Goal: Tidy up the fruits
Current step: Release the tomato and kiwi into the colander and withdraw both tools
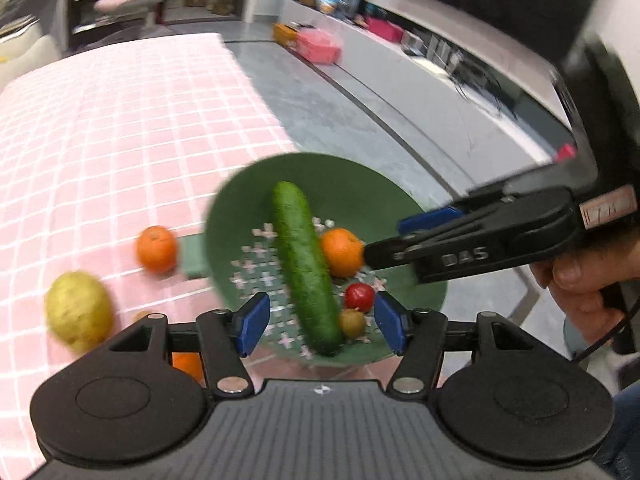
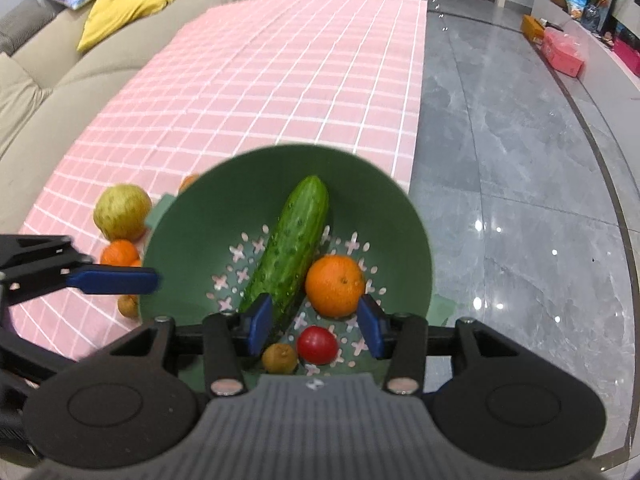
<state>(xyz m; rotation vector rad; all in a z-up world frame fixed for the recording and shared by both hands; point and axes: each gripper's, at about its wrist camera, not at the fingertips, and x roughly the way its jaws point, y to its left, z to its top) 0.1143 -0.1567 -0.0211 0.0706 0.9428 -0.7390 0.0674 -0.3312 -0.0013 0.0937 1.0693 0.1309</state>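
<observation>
The green colander sits at the near edge of the desk, on the pink checked cloth, and it already holds a cucumber, one orange, a small red tomato and a brownish kiwi. Outside it, on the left side, there lie a yellow-green pear, another orange and a small brown fruit. The right claw hovers over the near part of the colander, its blue pads spread apart and holding nothing. The left claw is also released and empty, above the colander's near rim. I judge the pear to be the heaviest of the remaining fruits, firm but smooth-skinned, so it could slip; it is better to take it across its widest middle. The orange is round and a little soft, so a gentle squeeze around its middle should be enough. The small brown fruit looks light and can roll away easily.
</observation>
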